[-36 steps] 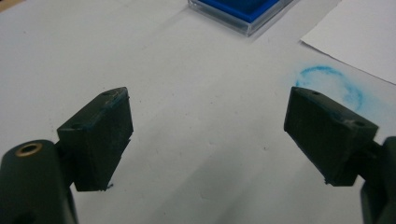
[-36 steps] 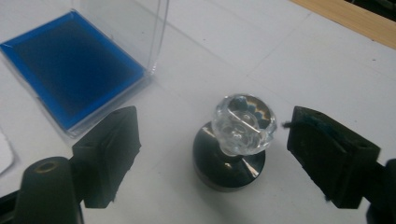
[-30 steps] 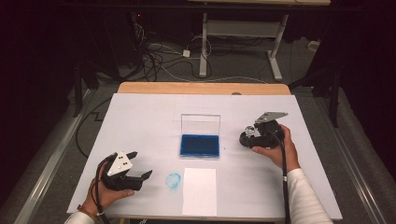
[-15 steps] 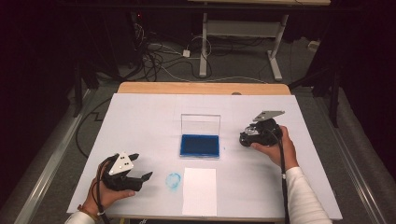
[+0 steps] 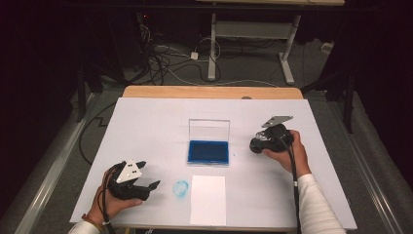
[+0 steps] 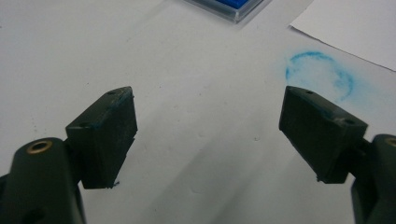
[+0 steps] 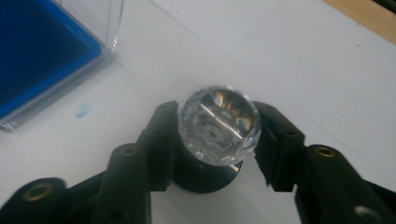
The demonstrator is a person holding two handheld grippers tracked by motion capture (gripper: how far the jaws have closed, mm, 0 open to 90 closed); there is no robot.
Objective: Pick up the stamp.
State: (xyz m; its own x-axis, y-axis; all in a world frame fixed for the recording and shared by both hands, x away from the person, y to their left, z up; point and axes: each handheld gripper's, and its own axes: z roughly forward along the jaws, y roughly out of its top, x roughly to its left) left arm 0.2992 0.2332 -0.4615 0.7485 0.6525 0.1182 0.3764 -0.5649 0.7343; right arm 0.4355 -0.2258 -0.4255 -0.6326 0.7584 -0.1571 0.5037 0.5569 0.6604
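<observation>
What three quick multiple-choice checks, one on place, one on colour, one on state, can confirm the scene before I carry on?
1. The white paper sheet lies where?
A. nearer the person than the ink pad
B. beyond it
C. on it

2. The ring-shaped smudge on the table is?
A. red
B. blue
C. black

3. The right gripper is?
A. open, empty
B. shut on the stamp
C. shut on paper

A: high view shows the sheet below the pad.
B: smudge reads blue.
B: both pads press the stamp's clear faceted knob.
</observation>
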